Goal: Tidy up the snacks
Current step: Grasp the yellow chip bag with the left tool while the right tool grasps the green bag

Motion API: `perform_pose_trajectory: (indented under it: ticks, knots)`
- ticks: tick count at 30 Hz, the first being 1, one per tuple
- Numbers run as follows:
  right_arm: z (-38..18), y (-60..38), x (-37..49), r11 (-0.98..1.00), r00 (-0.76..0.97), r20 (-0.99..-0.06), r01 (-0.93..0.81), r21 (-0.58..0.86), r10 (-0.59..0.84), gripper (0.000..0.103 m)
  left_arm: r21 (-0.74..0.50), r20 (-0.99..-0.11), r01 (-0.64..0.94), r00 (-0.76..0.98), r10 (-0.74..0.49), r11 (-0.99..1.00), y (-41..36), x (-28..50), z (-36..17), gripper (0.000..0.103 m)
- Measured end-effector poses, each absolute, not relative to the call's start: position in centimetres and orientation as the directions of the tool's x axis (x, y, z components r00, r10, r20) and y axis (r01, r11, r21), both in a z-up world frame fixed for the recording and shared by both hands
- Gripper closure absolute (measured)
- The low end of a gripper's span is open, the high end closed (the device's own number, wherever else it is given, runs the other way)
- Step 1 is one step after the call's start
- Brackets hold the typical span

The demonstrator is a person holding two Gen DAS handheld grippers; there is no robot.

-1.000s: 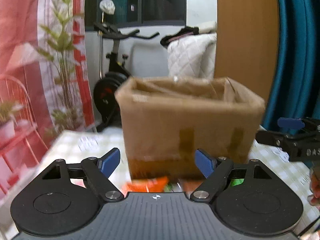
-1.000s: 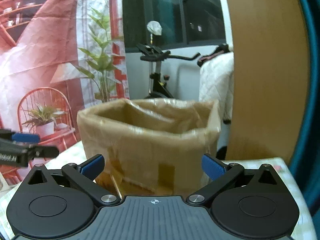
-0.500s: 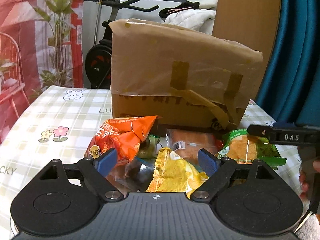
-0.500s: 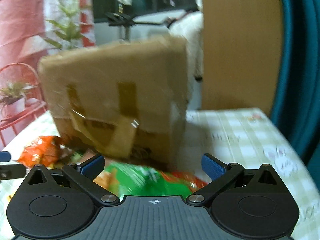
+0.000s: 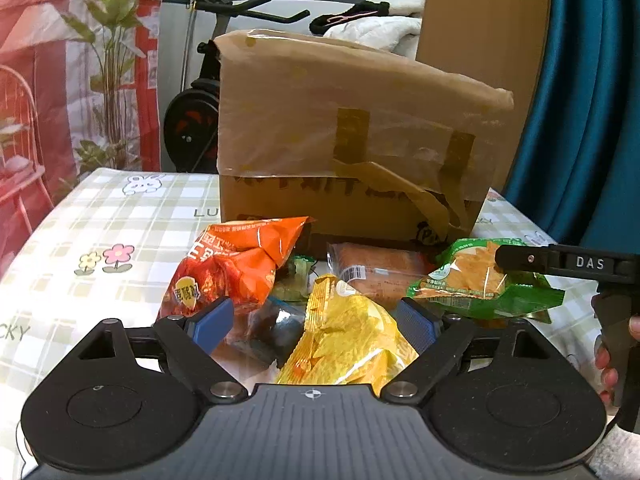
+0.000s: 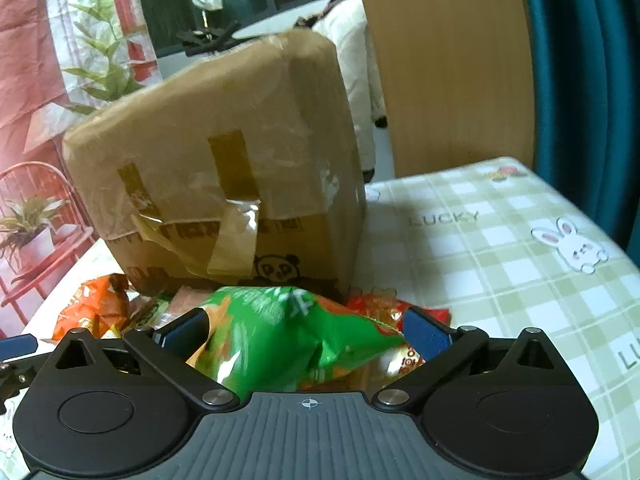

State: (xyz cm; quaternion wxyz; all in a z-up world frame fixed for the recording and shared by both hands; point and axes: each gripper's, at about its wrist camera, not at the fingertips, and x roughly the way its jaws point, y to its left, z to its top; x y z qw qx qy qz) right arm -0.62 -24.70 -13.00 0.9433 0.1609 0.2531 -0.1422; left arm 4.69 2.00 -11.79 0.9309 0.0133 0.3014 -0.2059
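Several snack packs lie in a heap in front of a taped cardboard box (image 5: 352,136). In the left wrist view I see an orange bag (image 5: 236,264), a yellow bag (image 5: 348,340), a clear-wrapped brown pastry (image 5: 376,268) and a green bag (image 5: 480,284). My left gripper (image 5: 314,326) is open, its fingers either side of the yellow bag. My right gripper (image 6: 306,330) is open around the green bag (image 6: 280,332), with a red pack (image 6: 400,312) under it. The box (image 6: 224,168) stands just behind. The right gripper also shows at the right of the left wrist view (image 5: 568,264).
The table wears a green-checked cloth (image 6: 500,240) with rabbit and flower prints. A wooden panel (image 6: 440,60) and a teal curtain (image 5: 592,100) stand behind on the right. An exercise bike (image 5: 200,92) and a red chair (image 6: 36,216) stand beyond the far edge.
Both grippers have come down from level with the box's open top to the snack heap in front of it. Both stay open.
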Motion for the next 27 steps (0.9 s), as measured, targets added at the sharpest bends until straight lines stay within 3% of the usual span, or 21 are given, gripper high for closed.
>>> perform_pose_trajectory:
  ticks: [13,20,24,26,27]
  knots:
    - [-12.9,-24.4,-1.1,0.914,0.832,-0.528,0.333,0.232,-0.17,0.001,-0.065,-0.612,0.462,0.681,-0.401,0.884,-0.3,4.5,-14.3,0.011]
    - [-13.2,-24.3,-1.1,0.915,0.831,-0.533,0.328,0.236,-0.16,0.001,-0.189,-0.635,0.467,0.613,-0.471,0.864,-0.1,6.8,-15.7,0.004]
    - [-13.5,-24.5,-1.3,0.909,0.829,-0.537,0.331,0.253,-0.153,0.001,-0.145,-0.668,0.51,0.582,-0.465,0.848,-1.4,6.2,-16.4,0.004]
    - [-13.6,-24.4,-1.2,0.91,0.829,-0.539,0.329,0.253,-0.15,0.001,-0.111,-0.658,0.529,0.595,-0.462,0.841,-1.7,5.6,-16.4,0.011]
    - [-13.6,-24.4,-1.2,0.91,0.828,-0.541,0.328,0.253,-0.148,0.001,-0.122,-0.644,0.535,0.598,-0.477,0.836,-1.4,5.4,-16.2,0.023]
